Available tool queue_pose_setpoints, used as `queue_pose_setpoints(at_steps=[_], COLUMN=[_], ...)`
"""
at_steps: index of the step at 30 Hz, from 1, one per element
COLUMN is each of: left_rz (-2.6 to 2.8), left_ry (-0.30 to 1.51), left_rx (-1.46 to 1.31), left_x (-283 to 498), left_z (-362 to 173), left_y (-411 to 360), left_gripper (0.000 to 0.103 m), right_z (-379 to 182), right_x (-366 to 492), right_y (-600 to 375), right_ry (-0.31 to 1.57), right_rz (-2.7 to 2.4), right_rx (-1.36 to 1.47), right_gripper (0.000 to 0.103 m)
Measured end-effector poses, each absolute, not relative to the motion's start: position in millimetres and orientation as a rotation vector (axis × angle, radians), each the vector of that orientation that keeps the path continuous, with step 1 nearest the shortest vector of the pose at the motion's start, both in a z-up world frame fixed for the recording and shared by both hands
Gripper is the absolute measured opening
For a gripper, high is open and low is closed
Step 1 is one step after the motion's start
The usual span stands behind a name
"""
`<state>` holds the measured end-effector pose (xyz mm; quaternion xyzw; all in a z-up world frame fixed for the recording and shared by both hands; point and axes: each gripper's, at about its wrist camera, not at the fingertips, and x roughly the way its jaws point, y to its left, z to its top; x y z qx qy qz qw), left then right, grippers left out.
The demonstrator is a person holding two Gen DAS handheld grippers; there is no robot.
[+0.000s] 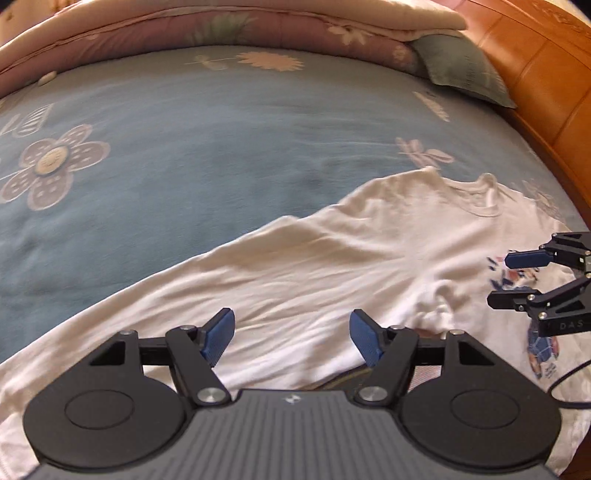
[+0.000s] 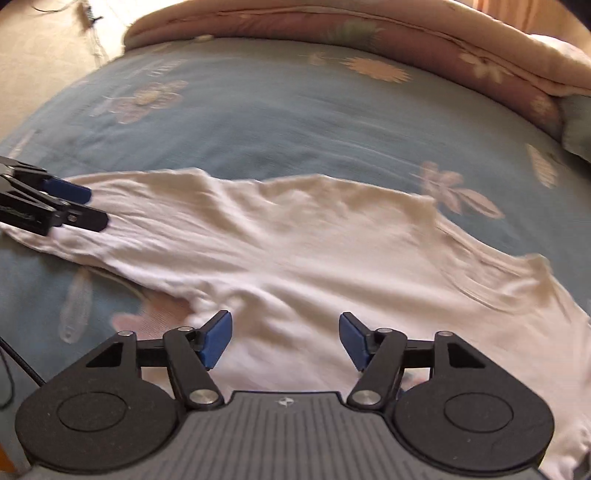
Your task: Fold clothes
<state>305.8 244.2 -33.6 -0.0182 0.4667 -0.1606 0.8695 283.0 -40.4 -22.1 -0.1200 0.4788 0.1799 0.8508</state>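
A white T-shirt (image 1: 332,266) lies crumpled and partly folded across the blue flowered bedsheet (image 1: 184,155). Its collar (image 1: 484,199) points right, and a coloured print (image 1: 517,273) shows near the right edge. My left gripper (image 1: 291,332) hovers open over the shirt's lower part with nothing between its blue pads (image 1: 219,336). My right gripper (image 1: 498,279) stands open at the right, over the print. In the right wrist view the T-shirt (image 2: 314,251) stretches from left to right. The right gripper (image 2: 284,336) is open above its middle, empty. The left gripper (image 2: 98,206) is open at the shirt's left end.
A folded pink and cream quilt (image 1: 221,33) lies along the far side of the bed, with a green pillow (image 1: 458,70) beside it. An orange padded headboard (image 1: 535,74) rises at the right. A black cable (image 1: 565,384) trails near the right gripper. Bare floor (image 2: 37,55) shows beyond the bed's left corner.
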Motion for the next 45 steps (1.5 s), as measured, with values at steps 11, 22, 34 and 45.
queue_pose_setpoints(at_steps=[11,22,34,45], left_rz=[-0.746,-0.635,-0.407,-0.515], left_ry=[1.036,1.112,0.995,1.018], left_rx=[-0.075,-0.083,0.073,0.032], left_x=[333,374,439,350], left_z=[-66,-45,-66,-8], left_y=[104,121,65,92], left_gripper=[0.07,0.074,0.074,0.075], right_z=[-54,-66,-68,-55], right_x=[247,229,224,223], right_y=[-138,-165,-168,-173], right_ry=[1.078,1.052,1.015,0.994], right_rz=[0.101,0.165,0.214,0.306], right_rx=[-0.145,-0.055,-0.085,-0.103], right_gripper=[0.085,0.103,0.103,0.103])
